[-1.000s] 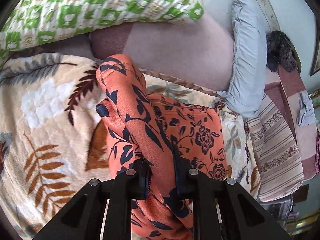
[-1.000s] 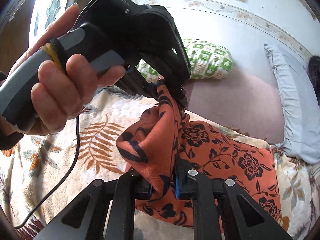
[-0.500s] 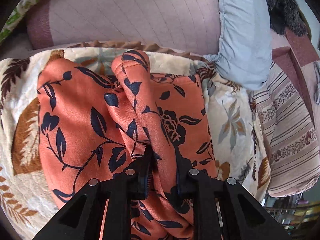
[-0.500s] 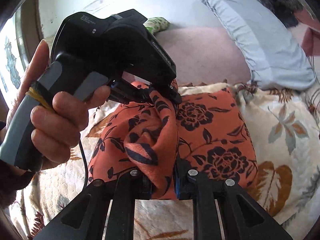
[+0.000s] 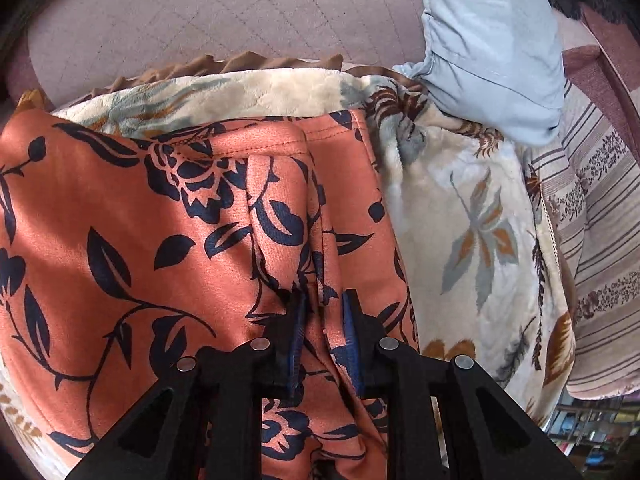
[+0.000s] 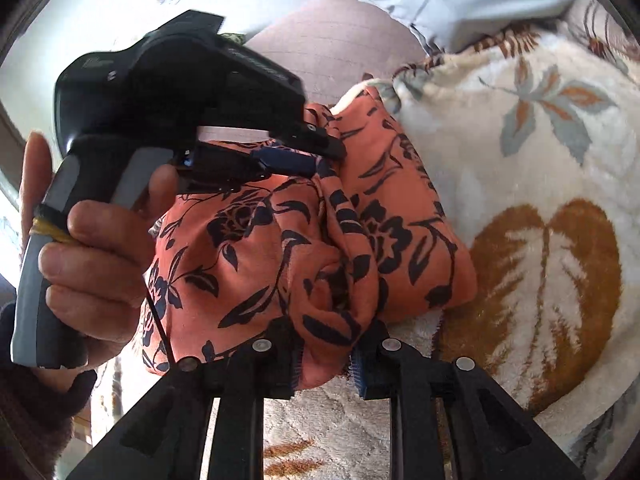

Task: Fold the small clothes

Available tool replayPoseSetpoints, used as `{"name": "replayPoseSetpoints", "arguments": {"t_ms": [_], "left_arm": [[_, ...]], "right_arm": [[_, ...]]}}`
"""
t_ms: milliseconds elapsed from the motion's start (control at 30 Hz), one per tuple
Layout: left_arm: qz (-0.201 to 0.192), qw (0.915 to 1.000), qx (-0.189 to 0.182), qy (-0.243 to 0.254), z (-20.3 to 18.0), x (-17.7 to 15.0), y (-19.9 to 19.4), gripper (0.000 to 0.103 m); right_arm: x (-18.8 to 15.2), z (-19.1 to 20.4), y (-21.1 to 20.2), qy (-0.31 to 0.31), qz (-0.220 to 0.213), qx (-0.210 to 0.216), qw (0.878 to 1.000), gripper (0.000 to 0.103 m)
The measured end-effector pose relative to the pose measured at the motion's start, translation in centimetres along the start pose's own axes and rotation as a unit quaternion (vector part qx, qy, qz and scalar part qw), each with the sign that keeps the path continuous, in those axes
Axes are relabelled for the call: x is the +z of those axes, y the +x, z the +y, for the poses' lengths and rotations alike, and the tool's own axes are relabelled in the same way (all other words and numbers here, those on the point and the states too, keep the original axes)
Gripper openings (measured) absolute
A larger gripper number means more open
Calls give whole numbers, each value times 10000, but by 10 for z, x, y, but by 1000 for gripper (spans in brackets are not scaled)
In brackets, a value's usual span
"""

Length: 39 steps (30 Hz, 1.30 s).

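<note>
An orange garment with dark blue flowers (image 5: pixel 132 248) lies folded over on a cream leaf-print blanket (image 5: pixel 472 208). My left gripper (image 5: pixel 323 312) is shut on a ridge of the garment near its right edge, low over the blanket. In the right wrist view the same garment (image 6: pixel 260 248) shows, with my right gripper (image 6: pixel 326 354) shut on a bunched fold at its near edge. The left gripper (image 6: pixel 320 156) shows there too, held by a hand (image 6: pixel 92 264), pinching the far edge.
A light blue pillow (image 5: pixel 492 36) lies at the far right on a mauve quilted cover (image 5: pixel 200 16). A striped cloth (image 5: pixel 604 240) hangs at the right edge of the bed. The blanket (image 6: pixel 532 184) spreads to the right of the garment.
Both grippers have carried the raised fold forward and down, so the top layer now lies over the lower one. The garment has gone from hanging up to lying nearly flat.
</note>
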<state>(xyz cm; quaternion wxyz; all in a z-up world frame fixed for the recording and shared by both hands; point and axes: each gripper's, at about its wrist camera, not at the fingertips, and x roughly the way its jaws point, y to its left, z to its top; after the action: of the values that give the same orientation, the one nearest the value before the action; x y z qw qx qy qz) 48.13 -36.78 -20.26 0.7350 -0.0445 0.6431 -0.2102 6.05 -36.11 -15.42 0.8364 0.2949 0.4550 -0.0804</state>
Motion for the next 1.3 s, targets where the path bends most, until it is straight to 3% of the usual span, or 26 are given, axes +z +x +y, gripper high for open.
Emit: {"name": "replayPoseSetpoints", "arguments": {"t_ms": [133, 233, 300, 433, 467, 500, 567, 633, 700, 800, 867, 1000, 1100, 1167, 1233, 1267, 1300], "left_arm": [[-17, 9995, -260, -197, 15, -3, -29, 18], [-374, 9984, -397, -175, 29, -5, -71, 19], [-617, 9965, -513, -253, 44, -8, -100, 24], [-986, 9948, -3, -256, 87, -25, -132, 41], [-1005, 9944, 82, -317, 98, -30, -133, 43], [-994, 9941, 144, -416, 108, -34, -131, 43], [-882, 9938, 96, -672, 125, -44, -123, 43], [-814, 9932, -17, -831, 132, -52, -113, 43], [-890, 9927, 69, -813, 133, -58, -109, 44], [-1039, 9920, 53, -719, 130, -62, -106, 52], [-1109, 9914, 50, -693, 131, -67, -103, 61], [-1209, 9887, -93, -878, 143, -79, -103, 61], [-1344, 9826, -263, -1258, 161, -87, -101, 61], [-1057, 9837, -397, -1400, 170, -86, -85, 63], [-786, 9822, -572, -1607, 176, -83, -70, 62], [-770, 9804, -622, -1703, 178, -83, -68, 57], [-795, 9790, -727, -1732, 177, -83, -69, 51]], "right_arm": [[4, -12, -5, 500, 175, 371, 9979, 25], [9, -13, -21, 625, 38, 469, 9969, 31], [13, -13, -32, 687, -137, 505, 9963, 43], [35, -15, -60, 641, -765, 348, 9944, 46], [42, -17, -64, 673, -904, 317, 9931, 52], [50, -18, -63, 693, -975, 337, 9922, 62], [71, -12, -45, 559, -759, 360, 9949, 67], [98, -6, -12, 380, -170, 554, 9976, 67], [105, -2, 18, 304, 206, 430, 9984, 67], [111, -2, 51, 216, 472, 193, 9985, 67], [111, 1, 66, 71, 621, 286, 9976, 67], [113, 13, 67, -354, 581, 692, 9953, 67], [113, 26, 68, -687, 710, 736, 9924, 67], [112, 28, 81, -770, 940, 505, 9913, 67], [111, 28, 94, -774, 1122, 265, 9903, 60], [111, 32, 96, -917, 1113, 57, 9895, 37], [111, 36, 95, -1039, 1097, 15, 9885, 24]]}}
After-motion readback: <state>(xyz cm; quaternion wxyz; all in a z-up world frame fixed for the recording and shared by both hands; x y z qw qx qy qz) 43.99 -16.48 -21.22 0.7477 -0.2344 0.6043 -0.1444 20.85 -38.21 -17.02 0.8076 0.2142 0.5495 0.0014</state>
